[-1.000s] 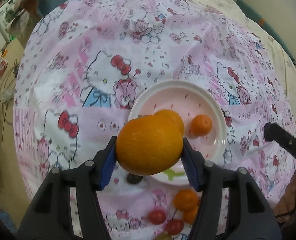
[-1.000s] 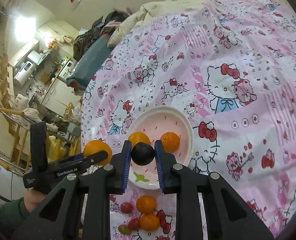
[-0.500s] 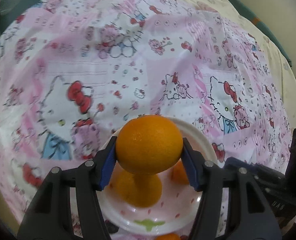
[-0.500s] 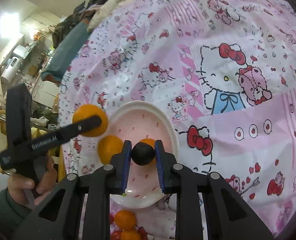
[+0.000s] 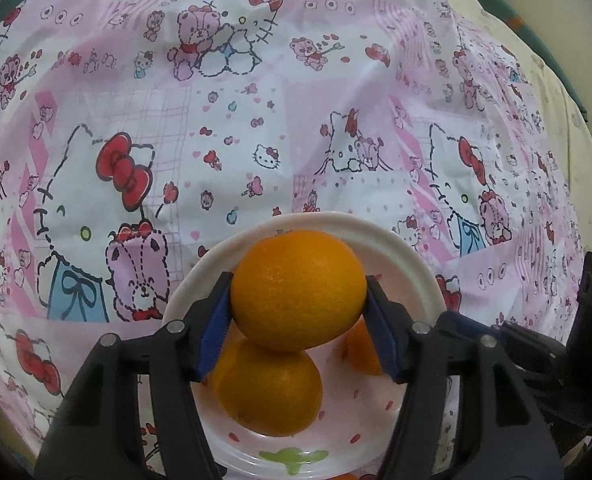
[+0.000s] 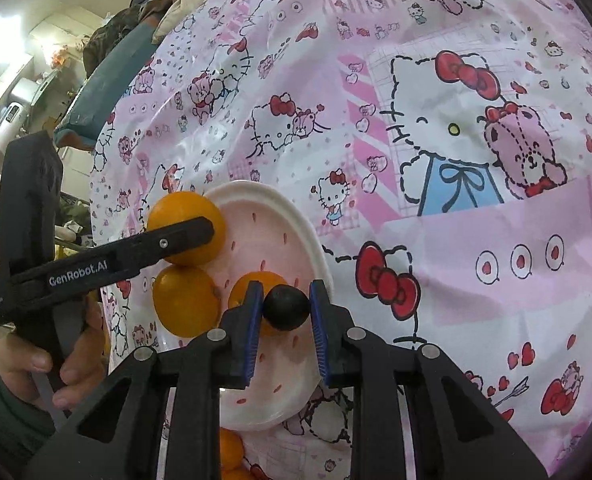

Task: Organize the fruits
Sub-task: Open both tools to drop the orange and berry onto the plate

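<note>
Both black tools, left tool (image 5: 298,312) and right tool (image 6: 284,316), carry blue pads, silver screws, white "GenRobot.AI" lettering; dark green sleeve (image 6: 0,420).

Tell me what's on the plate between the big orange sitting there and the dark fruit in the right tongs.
A small orange, half hidden behind the right tongs' left finger, seen in the right wrist view.

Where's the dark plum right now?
The dark plum sits clamped in the right gripper, low centre of the right wrist view, over the plate.

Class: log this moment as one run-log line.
left tool: shut on orange | right tool: shut on dark fruit | both over plate
</note>
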`<state>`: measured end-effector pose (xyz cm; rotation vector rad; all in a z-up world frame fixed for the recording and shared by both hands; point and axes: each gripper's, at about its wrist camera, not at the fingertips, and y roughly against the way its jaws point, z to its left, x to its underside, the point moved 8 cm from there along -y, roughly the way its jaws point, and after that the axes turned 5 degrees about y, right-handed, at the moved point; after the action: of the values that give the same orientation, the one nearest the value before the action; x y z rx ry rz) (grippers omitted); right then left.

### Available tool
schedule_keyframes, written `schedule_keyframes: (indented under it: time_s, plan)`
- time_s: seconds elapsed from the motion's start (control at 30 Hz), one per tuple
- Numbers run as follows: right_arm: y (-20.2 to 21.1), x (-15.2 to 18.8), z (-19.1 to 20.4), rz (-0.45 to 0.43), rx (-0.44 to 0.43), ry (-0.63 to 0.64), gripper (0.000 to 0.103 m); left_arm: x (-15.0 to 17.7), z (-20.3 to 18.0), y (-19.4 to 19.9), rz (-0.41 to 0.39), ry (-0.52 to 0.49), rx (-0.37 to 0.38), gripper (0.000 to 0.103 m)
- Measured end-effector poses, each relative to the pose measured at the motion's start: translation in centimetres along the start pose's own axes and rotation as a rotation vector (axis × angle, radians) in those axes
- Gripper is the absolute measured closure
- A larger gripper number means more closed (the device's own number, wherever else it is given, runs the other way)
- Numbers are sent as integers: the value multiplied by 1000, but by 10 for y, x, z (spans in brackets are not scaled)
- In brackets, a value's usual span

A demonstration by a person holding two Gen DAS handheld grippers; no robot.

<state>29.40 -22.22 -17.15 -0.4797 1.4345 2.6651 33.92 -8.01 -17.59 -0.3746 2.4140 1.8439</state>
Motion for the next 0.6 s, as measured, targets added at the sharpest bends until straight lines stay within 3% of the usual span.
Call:
schedule_keyframes:
  time_s: [0.1, 0.17, 0.37, 0.6]
  plan:
    - [0, 2, 2, 4, 1, 15, 76, 1, 2, -1, 1, 25, 16, 36]
    - [1, 0, 2, -5, 0, 19, 75, -1, 1, 5, -38, 30, 14, 16]
    - [8, -5, 4, -25, 10, 39, 75, -3, 12, 21, -84, 56, 0, 15]
    - [23, -1, 2, -36, 40, 38, 75, 7, 28, 45, -138, 43, -70, 15]
